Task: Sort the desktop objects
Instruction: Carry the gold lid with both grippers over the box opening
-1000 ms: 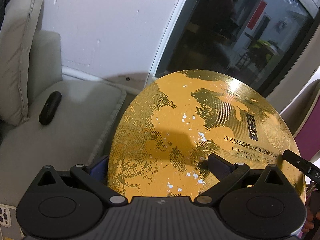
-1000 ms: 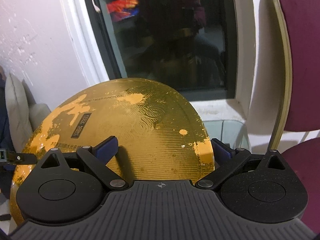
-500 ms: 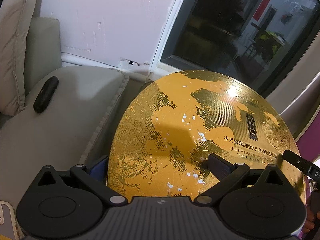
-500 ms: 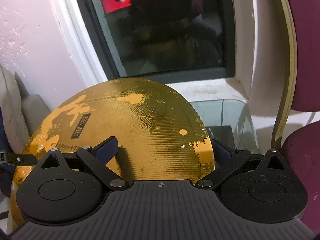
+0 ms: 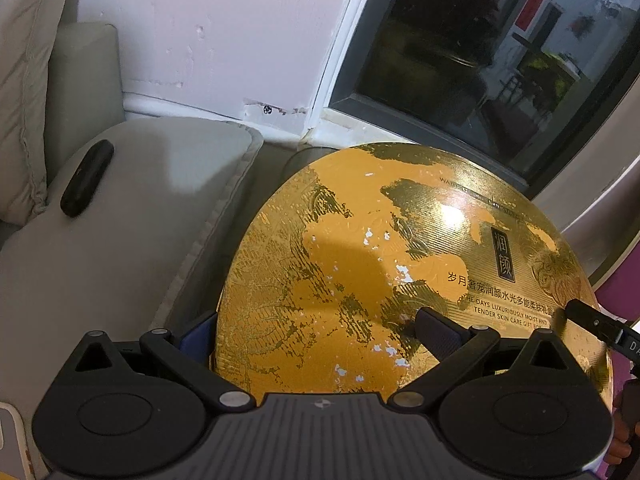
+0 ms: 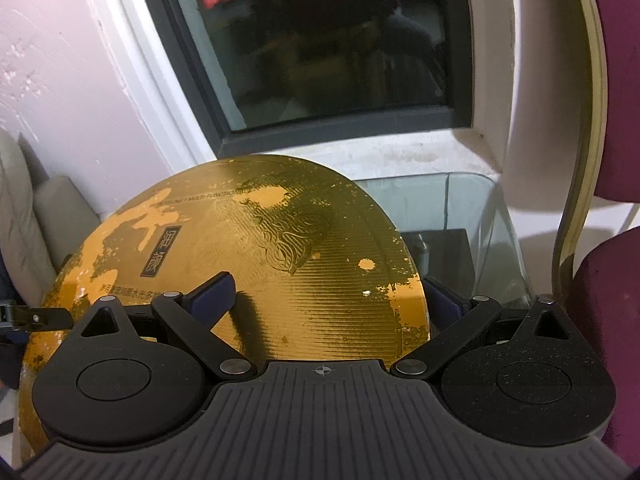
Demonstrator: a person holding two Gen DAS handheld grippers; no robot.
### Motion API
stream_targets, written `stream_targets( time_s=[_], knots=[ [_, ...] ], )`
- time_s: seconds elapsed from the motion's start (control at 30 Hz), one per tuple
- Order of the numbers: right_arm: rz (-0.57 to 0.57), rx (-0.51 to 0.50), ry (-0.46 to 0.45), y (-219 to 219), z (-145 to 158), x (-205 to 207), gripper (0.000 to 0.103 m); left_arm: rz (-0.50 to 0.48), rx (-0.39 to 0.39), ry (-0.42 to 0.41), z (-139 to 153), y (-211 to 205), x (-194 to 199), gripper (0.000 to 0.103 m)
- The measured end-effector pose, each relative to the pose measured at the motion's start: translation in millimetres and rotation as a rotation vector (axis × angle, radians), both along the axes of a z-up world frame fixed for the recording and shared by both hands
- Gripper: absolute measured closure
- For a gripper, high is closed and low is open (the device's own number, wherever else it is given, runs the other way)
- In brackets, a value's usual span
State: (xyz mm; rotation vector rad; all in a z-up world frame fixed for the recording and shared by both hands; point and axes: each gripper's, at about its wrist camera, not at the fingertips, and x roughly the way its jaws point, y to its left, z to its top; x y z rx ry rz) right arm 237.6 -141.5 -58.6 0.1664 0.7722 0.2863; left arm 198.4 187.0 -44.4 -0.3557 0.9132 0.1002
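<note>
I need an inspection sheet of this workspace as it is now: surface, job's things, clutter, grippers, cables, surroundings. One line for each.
Surface: glass table under the window, a bare corner in view.
Job's things: round gold box, tilted, held at two edges.
Clutter: black case lying on the grey cushion.
Grippers: left gripper and right gripper each have one finger on top of the box and one past its rim.
Cables: nothing seen.
Surroundings: white wall, dark window, purple chair.
</note>
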Motion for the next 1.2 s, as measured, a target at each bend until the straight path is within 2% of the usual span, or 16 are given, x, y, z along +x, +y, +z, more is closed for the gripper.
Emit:
stream_targets(
  time_s=[0.7,1.2],
  knots=[
    [0.002,0.011,0.014,5.1,-5.2,6.4,0.003,0.025,0.020,-0.010,5.2,0.2,-10.5,0.002],
    [0.000,-0.001,0.038,7.1,-15.3,19.9,0.003,0.037,0.022,0.001,-2.5,0.5,-6.1,0.001]
  ],
)
